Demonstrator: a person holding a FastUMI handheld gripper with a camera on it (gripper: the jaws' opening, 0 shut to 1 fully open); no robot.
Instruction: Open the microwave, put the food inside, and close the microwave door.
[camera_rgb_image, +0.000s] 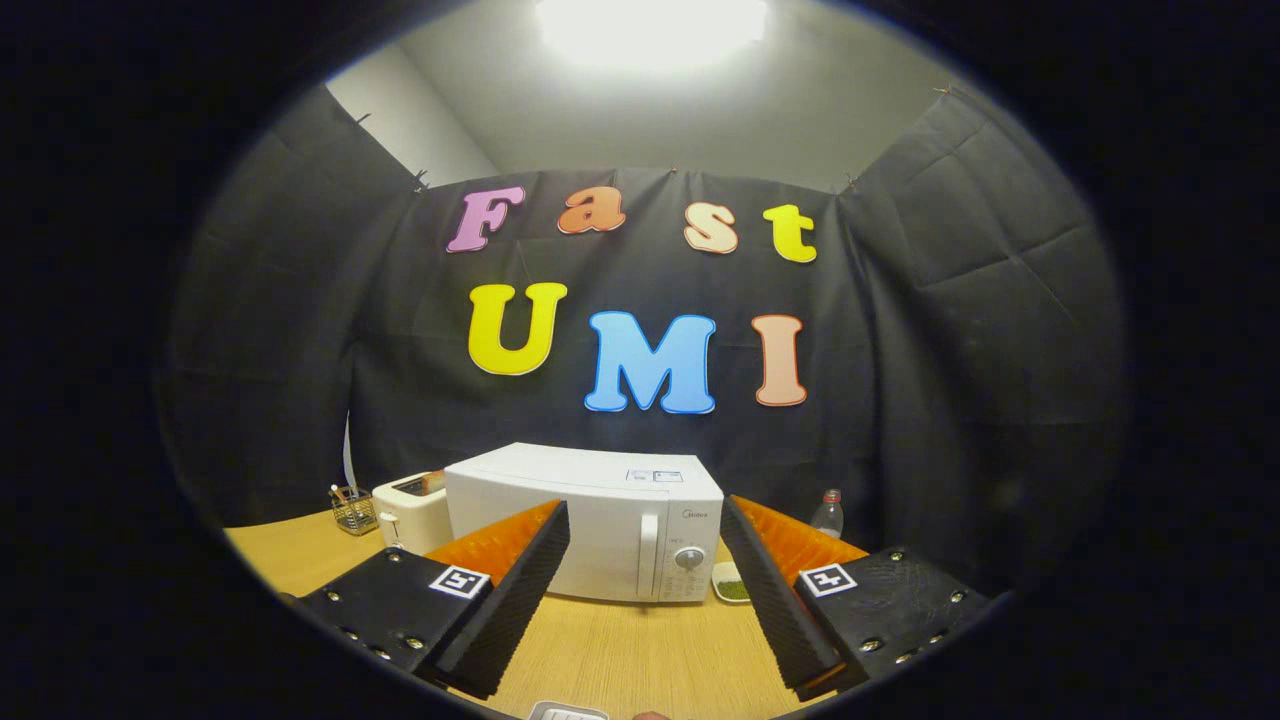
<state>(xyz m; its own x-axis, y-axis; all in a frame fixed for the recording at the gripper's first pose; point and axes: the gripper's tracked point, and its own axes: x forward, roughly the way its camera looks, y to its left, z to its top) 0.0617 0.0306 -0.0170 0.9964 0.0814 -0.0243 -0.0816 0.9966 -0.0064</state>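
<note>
Closed microwave (585, 520) beyond the wide-spread, empty fingers (645, 560), food dish (731, 583) just beside it.

On the wooden table (640, 660) stand one white microwave (585, 520) with its door closed, and one white toaster (410, 512) at its left. One wire holder (352, 510) with utensils sits far left; how many utensils cannot be told. One clear bottle (827, 514) stands to the right, and one small dish (731, 584) of green food lies near the microwave's right corner. One gripper (645, 565) with two fingers spread apart, nothing between them
</note>
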